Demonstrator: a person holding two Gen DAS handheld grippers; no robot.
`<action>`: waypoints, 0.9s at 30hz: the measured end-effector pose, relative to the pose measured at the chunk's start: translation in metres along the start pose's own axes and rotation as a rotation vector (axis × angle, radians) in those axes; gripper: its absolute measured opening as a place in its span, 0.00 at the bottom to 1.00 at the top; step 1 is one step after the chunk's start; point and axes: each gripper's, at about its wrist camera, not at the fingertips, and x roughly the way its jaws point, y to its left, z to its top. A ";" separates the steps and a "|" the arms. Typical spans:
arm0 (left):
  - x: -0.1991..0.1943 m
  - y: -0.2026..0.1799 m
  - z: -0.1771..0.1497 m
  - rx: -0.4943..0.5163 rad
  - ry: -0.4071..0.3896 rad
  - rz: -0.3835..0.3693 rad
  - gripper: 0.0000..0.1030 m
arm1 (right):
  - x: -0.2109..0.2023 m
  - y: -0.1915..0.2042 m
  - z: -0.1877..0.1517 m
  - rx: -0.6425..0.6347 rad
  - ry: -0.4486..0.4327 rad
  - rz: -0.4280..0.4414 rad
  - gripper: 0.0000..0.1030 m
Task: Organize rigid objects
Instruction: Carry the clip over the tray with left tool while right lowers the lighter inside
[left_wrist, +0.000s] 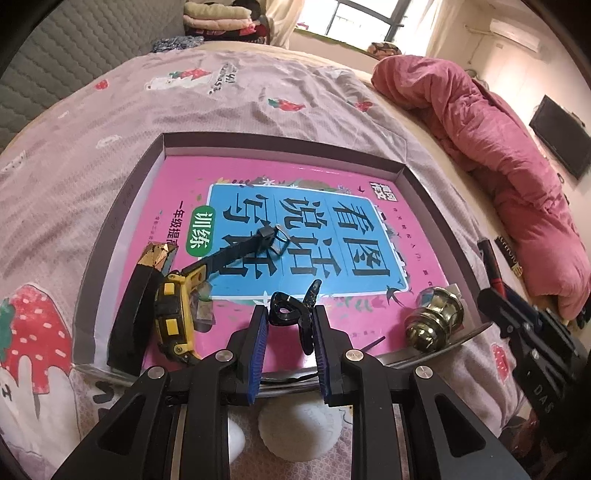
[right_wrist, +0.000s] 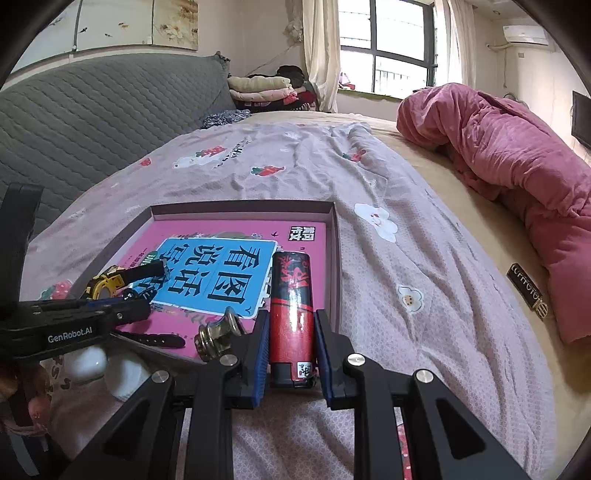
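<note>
A shallow grey box (left_wrist: 155, 155) lies on the bed with a pink book (left_wrist: 177, 177) as its floor. My left gripper (left_wrist: 290, 314) is shut on a black hair claw clip (left_wrist: 284, 314), just above the book's near edge. A yellow and black watch (left_wrist: 175, 314), a black case with a gold top (left_wrist: 133, 317) and a brass door knob (left_wrist: 434, 319) lie in the box. My right gripper (right_wrist: 291, 315) is shut on a red and black can (right_wrist: 291, 295), which points along the box's right wall. The knob (right_wrist: 216, 332) sits just left of it.
A lilac strawberry-print sheet (right_wrist: 332, 184) covers the bed. A rumpled pink quilt (right_wrist: 517, 166) lies along the right side. The grey padded headboard (right_wrist: 74, 118) stands at the left, with folded clothes (right_wrist: 258, 88) beyond. The left gripper's body (right_wrist: 74, 325) reaches over the box's near left corner.
</note>
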 end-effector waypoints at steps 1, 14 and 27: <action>0.001 0.000 -0.001 0.004 0.002 0.001 0.23 | 0.002 0.000 0.001 0.001 0.004 -0.002 0.23; -0.004 0.001 -0.004 -0.003 -0.016 -0.022 0.23 | 0.017 -0.001 0.000 0.017 0.056 -0.025 0.23; -0.007 0.003 -0.004 0.000 -0.020 -0.015 0.23 | 0.019 -0.005 0.000 0.035 0.063 -0.021 0.23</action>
